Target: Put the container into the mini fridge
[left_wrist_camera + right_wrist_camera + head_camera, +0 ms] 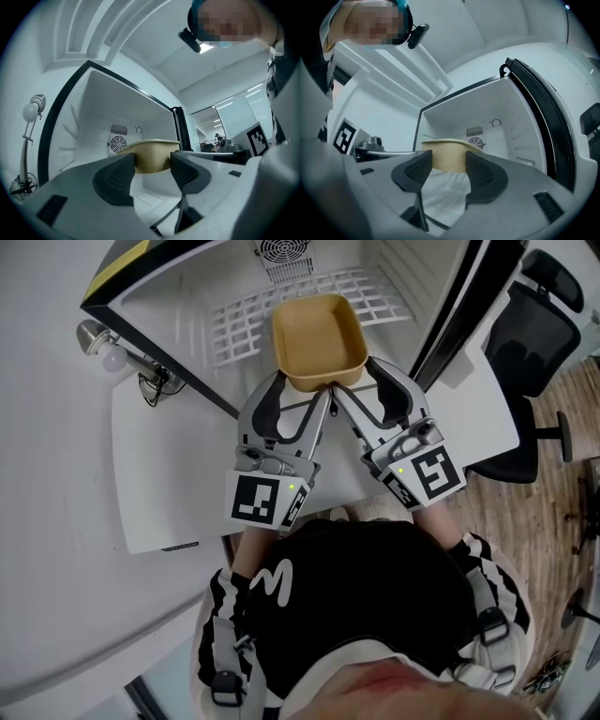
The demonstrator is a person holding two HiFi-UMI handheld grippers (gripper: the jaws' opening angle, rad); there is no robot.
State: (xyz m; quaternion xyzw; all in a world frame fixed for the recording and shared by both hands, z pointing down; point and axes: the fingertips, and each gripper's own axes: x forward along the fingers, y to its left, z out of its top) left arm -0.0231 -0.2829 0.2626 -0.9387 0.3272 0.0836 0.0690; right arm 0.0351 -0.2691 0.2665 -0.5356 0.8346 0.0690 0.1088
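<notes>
1. I am looking down on a white mini fridge [187, 287] that is standing open at 12 o'clock, with its white wire shelf [244, 320] and round fan grille [281, 251] showing at the back.
2. I am holding the tan square plastic container [319, 338] at the fridge mouth, over the front of the wire shelf. I cannot tell whether it is touching the shelf.
3. The left gripper [302, 388] is pinching the container's near side from 7 o'clock. In the left gripper view its ribbed pads [115, 178] are pressing on either side of the tan wall [150, 157], with the fan grille [117, 142] behind.
4. The right gripper [361, 385] is pinching the same near side from 5 o'clock. In the right gripper view its jaws are closing on the container [447, 154], with the grille [476, 143] beyond.
5. The two grippers are sitting side by side, their tips nearly meeting under the container's near edge.
6. A lamp with a bare bulb [108, 348] is standing at 10 o'clock beside the fridge, and it shows again in the left gripper view [32, 110].
7. A black office chair [530, 329] is sitting at 2 o'clock, and a white table [159, 465] is lying at 9 o'clock.
</notes>
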